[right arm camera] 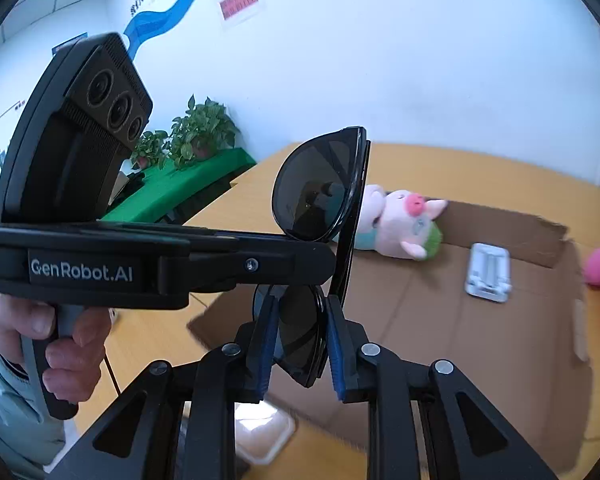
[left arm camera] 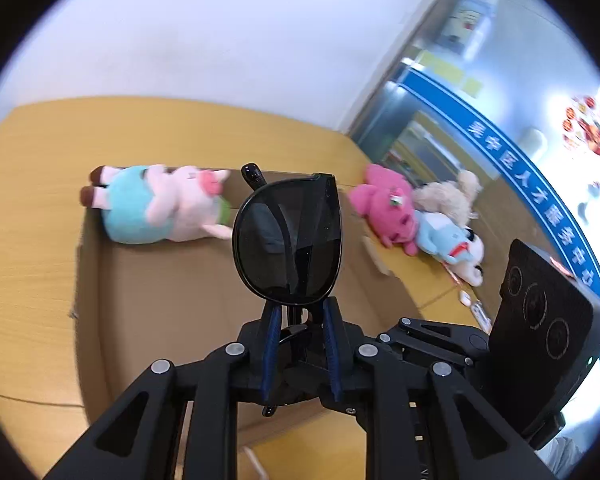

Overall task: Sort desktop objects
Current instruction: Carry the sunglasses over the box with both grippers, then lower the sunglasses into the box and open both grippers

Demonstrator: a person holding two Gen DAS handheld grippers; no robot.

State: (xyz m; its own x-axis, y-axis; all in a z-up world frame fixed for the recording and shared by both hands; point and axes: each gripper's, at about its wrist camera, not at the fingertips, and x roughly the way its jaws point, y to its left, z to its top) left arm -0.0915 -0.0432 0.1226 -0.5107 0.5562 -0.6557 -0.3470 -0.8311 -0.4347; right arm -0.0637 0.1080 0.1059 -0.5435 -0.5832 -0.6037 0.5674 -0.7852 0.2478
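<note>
Black sunglasses (left arm camera: 288,240) are held in the air above an open cardboard box (left arm camera: 172,292). My left gripper (left arm camera: 298,312) is shut on them, one lens standing up above the fingers. My right gripper (right arm camera: 298,308) is shut on the other lens of the same sunglasses (right arm camera: 320,188). The left gripper's body (right arm camera: 100,256) crosses the right wrist view from the left, a hand on its handle. The right gripper's camera block (left arm camera: 548,320) shows in the left wrist view.
A pig plush in teal (left arm camera: 160,204) lies at the box's far edge, also in the right wrist view (right arm camera: 404,224). A pink plush (left arm camera: 388,204), a beige one and a blue-white one lie right of the box. A white holder (right arm camera: 488,272) lies in the box. The desk (left arm camera: 32,184) is yellow wood.
</note>
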